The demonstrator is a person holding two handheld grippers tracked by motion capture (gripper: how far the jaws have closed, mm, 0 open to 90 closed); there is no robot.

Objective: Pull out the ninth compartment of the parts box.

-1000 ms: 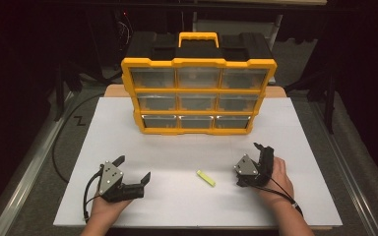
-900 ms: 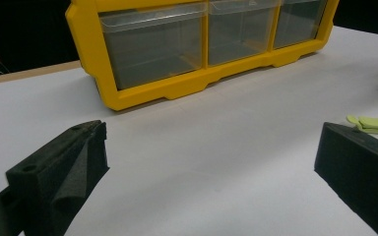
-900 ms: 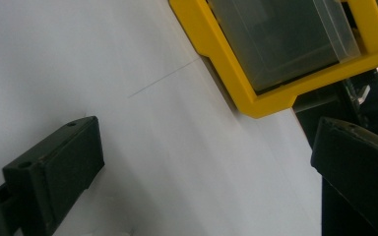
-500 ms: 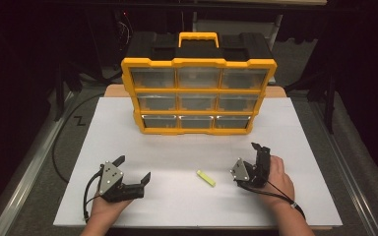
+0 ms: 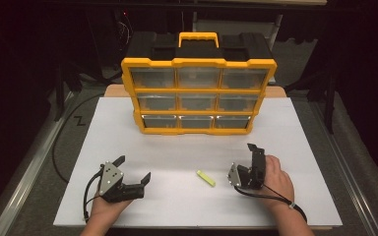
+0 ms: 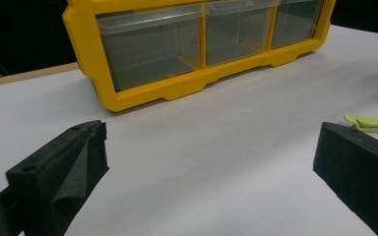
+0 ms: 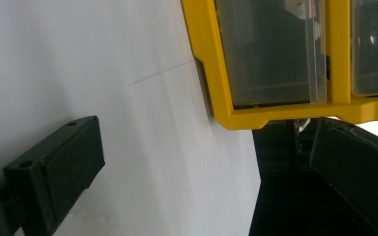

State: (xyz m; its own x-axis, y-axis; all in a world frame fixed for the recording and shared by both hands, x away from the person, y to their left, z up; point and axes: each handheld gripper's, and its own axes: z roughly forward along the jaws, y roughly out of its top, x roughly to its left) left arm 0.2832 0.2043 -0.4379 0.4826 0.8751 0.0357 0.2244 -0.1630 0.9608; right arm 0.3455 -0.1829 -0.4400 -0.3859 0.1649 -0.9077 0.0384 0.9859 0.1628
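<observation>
High view, yellow organizer [image 5: 198, 93] with clear drawers, contents unclear, green strip [image 5: 206, 178] between wide-open, empty left gripper [image 5: 134, 169] and right gripper [image 5: 250, 158] fingers.

In the left gripper view, the yellow organiser [image 6: 142, 93] is cut off by the top edge, so just its bottom row of clear drawers appears. The small green piece [image 6: 374, 123] runs off the right edge, partly behind one of the black fingers [image 6: 359, 167]. In the right gripper view the organiser [image 7: 236, 118] is cropped at the top and right. A pale object [image 7: 302, 7] inside one drawer is too blurred to identify, possibly hardware. In the high view, both forearms are cut off at the bottom edge.
</observation>
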